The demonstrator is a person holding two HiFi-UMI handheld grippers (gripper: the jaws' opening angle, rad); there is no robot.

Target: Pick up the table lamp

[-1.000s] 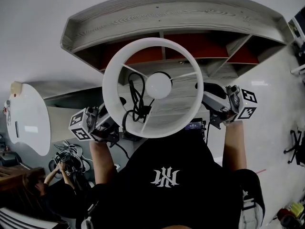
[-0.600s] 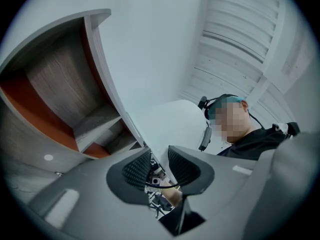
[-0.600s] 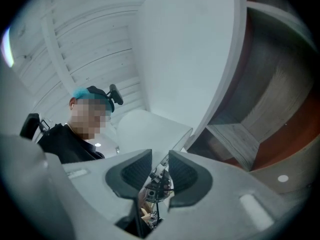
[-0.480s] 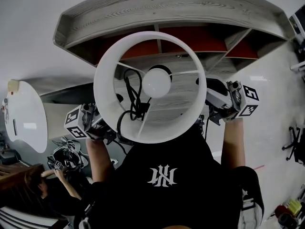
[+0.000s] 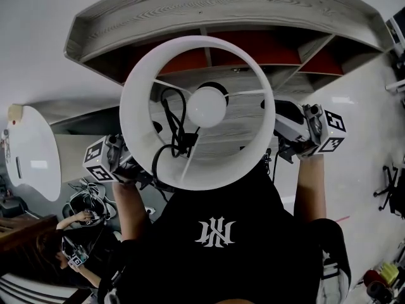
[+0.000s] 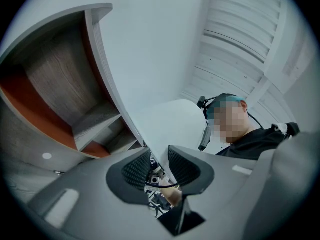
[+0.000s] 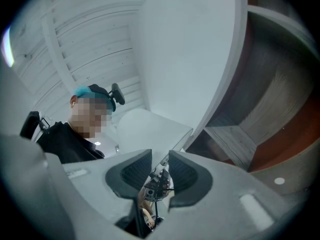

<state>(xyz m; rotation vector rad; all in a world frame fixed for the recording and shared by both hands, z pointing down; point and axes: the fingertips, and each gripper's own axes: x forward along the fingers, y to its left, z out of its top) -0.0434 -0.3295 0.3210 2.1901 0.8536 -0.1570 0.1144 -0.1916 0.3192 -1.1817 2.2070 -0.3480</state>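
Table lamp (image 5: pixel 197 109) held aloft before shelf unit (image 5: pixel 209 18). Left gripper (image 6: pixel 159 165) pinches shade wall at 9 o'clock, right gripper (image 7: pixel 160 171) at 3 o'clock. Lift looks achieved; next, keep both grips level.

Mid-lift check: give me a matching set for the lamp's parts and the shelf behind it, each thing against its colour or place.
Things:
1. lampshade
2. bulb
3. cord
4. shelf back panels

Descriptions:
A. black, looped inside the shade
B. red-brown
C. white ring around the other lamp parts
D. white globe at the shade's centre

Pairs: 1-C, 2-D, 3-A, 4-B
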